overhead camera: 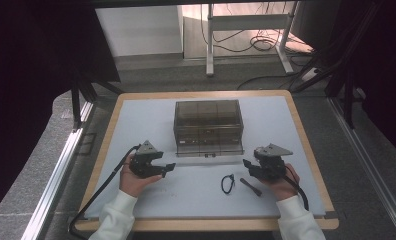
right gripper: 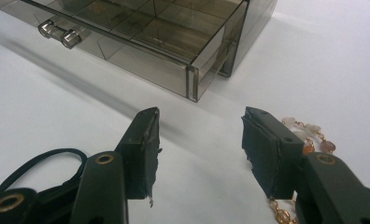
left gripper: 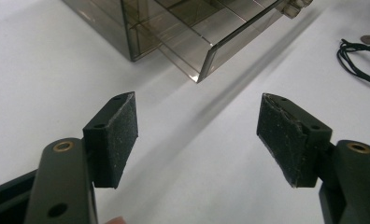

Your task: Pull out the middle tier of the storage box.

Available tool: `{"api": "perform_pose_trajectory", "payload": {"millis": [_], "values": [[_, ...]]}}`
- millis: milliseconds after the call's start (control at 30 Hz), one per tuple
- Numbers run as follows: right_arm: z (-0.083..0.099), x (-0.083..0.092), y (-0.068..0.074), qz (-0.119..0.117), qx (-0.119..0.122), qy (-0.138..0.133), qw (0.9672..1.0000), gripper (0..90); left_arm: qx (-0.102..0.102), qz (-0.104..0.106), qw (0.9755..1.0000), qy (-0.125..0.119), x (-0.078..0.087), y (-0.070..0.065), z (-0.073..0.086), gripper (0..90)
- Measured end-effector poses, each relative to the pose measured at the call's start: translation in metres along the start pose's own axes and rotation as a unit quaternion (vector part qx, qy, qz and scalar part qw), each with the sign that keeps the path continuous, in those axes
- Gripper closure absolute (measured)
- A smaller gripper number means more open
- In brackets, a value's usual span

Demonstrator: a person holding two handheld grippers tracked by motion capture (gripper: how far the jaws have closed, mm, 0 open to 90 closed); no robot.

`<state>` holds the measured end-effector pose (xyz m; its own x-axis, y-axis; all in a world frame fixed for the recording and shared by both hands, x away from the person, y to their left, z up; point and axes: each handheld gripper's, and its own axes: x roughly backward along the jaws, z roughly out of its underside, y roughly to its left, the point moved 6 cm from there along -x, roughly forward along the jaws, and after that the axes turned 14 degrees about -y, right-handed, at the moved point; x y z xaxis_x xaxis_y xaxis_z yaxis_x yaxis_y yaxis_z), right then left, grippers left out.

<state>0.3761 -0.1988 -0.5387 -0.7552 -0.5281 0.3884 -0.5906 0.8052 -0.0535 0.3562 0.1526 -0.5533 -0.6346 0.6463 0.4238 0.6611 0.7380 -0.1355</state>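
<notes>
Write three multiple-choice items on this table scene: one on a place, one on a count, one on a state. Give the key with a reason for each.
1. Where does the black cord lie?
A. inside the drawer
B. on the table between the two grippers
C. on top of the box

2. How many knobs show on the drawer front in the right gripper view?
A. two
B. none
C. five

3. How does the drawer of the box stand?
A. pushed fully in
B. taken out and laid aside
C. pulled partly out

Key:
1 B: the cord rests on the white table, with the left gripper to one side and the right gripper to the other.
2 A: two clear knobs sit side by side.
3 C: the drawer juts forward from the box front.
</notes>
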Motion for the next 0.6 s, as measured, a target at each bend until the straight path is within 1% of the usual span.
{"api": "perform_pose_trajectory", "payload": {"millis": [67,100,200,267,600], "values": [[0.0,0.002,0.0,0.001,-0.001,-0.001,1.0,46.4,-0.001,-0.002,1.0,0.001,0.003,0.002,0.001,29.7],[0.001,0.003,0.0,0.001,-0.001,-0.001,1.0,46.3,0.004,-0.003,1.0,0.001,0.005,0.002,0.002,29.7],[0.002,0.006,0.0,0.002,-0.001,0.001,1.0,45.8,0.0,-0.005,1.0,0.003,0.008,0.003,0.003,29.8],[0.003,0.008,0.0,0.001,-0.003,0.001,1.0,45.8,0.0,-0.002,1.0,0.002,0.01,0.002,0.003,29.8],[0.008,0.018,-0.001,0.003,-0.005,0.001,1.0,45.6,0.003,-0.002,1.0,0.008,0.018,0.004,0.007,32.1]]}}
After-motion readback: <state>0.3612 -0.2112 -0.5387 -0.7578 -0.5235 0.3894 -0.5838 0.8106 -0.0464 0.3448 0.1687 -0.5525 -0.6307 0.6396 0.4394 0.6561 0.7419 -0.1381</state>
